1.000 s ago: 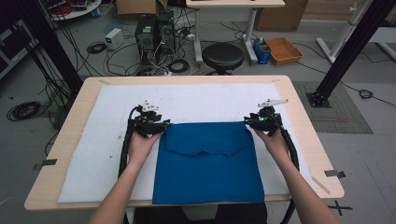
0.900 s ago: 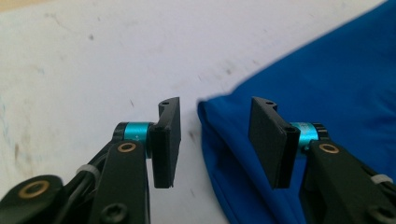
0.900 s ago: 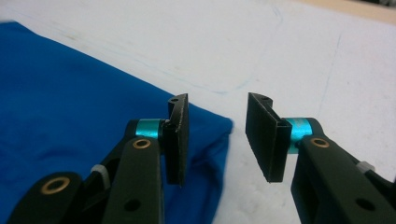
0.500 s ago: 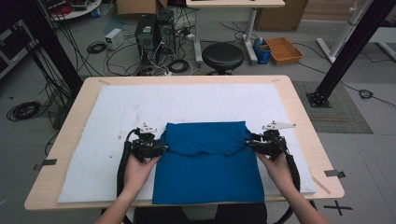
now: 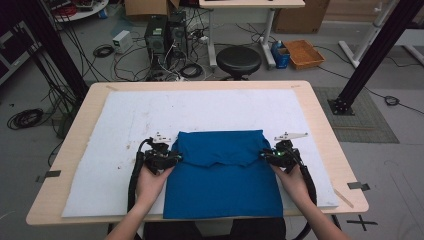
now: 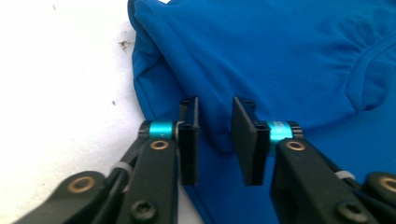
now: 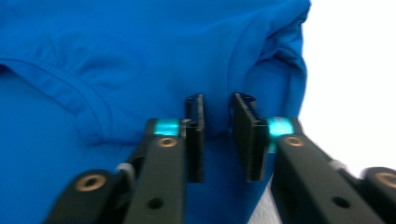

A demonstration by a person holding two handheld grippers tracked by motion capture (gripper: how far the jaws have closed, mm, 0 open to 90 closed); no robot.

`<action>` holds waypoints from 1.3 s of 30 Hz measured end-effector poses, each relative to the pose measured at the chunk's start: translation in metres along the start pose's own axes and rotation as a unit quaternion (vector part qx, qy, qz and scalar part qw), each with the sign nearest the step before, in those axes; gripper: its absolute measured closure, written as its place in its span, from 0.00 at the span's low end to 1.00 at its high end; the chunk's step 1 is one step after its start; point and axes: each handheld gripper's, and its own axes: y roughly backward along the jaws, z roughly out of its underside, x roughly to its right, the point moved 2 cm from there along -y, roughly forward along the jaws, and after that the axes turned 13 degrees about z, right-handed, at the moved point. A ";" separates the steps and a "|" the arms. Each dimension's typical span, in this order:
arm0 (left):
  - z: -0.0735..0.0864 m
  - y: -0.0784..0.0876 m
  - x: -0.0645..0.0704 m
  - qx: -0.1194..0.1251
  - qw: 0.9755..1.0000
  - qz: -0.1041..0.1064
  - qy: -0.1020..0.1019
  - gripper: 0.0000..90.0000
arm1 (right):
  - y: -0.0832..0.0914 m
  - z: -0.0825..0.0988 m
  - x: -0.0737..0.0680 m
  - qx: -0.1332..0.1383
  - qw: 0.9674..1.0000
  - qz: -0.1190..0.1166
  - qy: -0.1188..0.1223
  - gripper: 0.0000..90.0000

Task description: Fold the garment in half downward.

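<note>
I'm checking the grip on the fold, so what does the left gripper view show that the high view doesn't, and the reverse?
Left gripper view: the left gripper's jaws stand apart, a fold of the blue shirt between them; they have just been closing. A gap still shows beside the fold, so I cannot tell whether the pads press it.

High view: the whole table, both hands, the right gripper at the shirt's opposite edge, and a stool beyond.

Both: the shirt, folded over on the white mat.
</note>
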 end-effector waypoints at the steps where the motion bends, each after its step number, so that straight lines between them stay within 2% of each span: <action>1: 0.000 -0.001 0.000 0.002 1.000 0.004 0.002 0.84 | 0.000 0.000 -0.001 0.000 1.000 -0.003 0.005 0.91; 4: 0.000 -0.001 0.002 0.002 1.000 0.005 -0.006 0.93 | 0.002 0.000 -0.004 0.004 1.000 -0.003 0.019 0.94; 10: -0.001 0.003 0.002 0.005 1.000 0.005 -0.006 0.96 | 0.007 -0.001 -0.005 0.015 1.000 -0.009 0.019 0.95; 12: -0.001 0.007 0.003 0.016 1.000 0.011 -0.003 0.96 | 0.010 -0.001 -0.004 0.020 1.000 -0.011 0.016 0.95; 17: -0.004 0.021 0.010 0.025 0.999 0.029 -0.007 0.96 | 0.022 -0.002 -0.002 0.029 0.999 -0.017 0.013 0.95; 22: -0.002 0.034 0.023 0.028 0.998 0.049 -0.015 0.96 | 0.044 0.002 -0.006 0.034 0.999 -0.026 0.024 0.95; 33: 0.028 0.068 0.065 0.011 0.994 0.101 -0.030 0.96 | 0.098 0.040 -0.026 0.026 0.997 -0.056 0.048 0.95; 39: 0.048 0.078 0.079 -0.016 0.993 0.110 -0.036 0.96 | 0.115 0.063 -0.039 0.015 0.996 -0.057 0.073 0.95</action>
